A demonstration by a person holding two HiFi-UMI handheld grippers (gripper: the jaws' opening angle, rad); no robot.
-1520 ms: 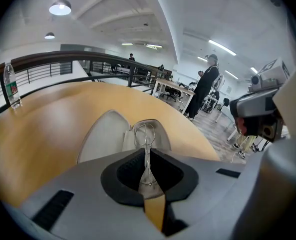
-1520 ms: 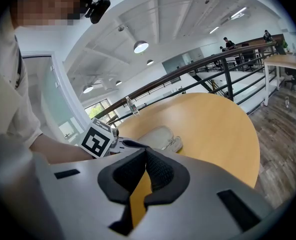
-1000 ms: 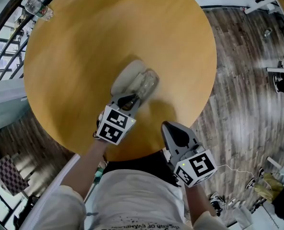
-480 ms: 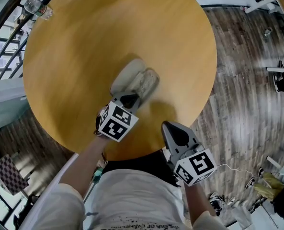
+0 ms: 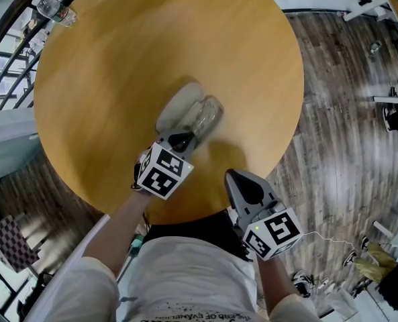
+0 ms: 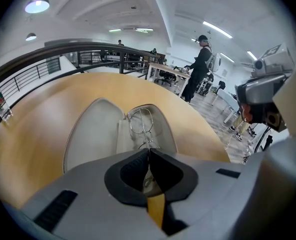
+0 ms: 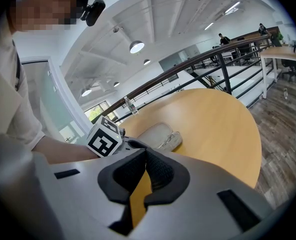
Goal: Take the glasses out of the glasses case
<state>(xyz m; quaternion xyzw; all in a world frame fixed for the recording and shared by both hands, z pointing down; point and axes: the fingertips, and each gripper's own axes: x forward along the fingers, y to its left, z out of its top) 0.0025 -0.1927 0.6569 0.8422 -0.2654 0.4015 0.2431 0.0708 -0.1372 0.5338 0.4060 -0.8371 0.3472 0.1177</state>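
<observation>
An open pale grey glasses case [image 5: 177,106] lies near the middle of the round wooden table [image 5: 152,45]. Its lid [image 6: 90,134] is folded out to the left. Thin wire-framed glasses [image 6: 140,123] lie in the tray half, also visible as glasses [image 5: 206,116] in the head view. My left gripper [image 5: 184,138] is at the near end of the case, its jaws [image 6: 148,151] closed together on the near part of the wire frame. My right gripper [image 5: 233,178] hovers shut and empty over the table's near edge, apart from the case [image 7: 160,134].
A clear plastic bottle [image 5: 52,9] stands at the table's far left edge. A dark railing [image 6: 63,46] runs behind the table. Wood-pattern floor [image 5: 346,113] lies to the right, and a person [image 6: 196,66] stands by desks in the distance.
My left gripper rolled a little at the case's near end, so its marker cube faces differently. The case, the glasses and the right gripper stayed where they were.
</observation>
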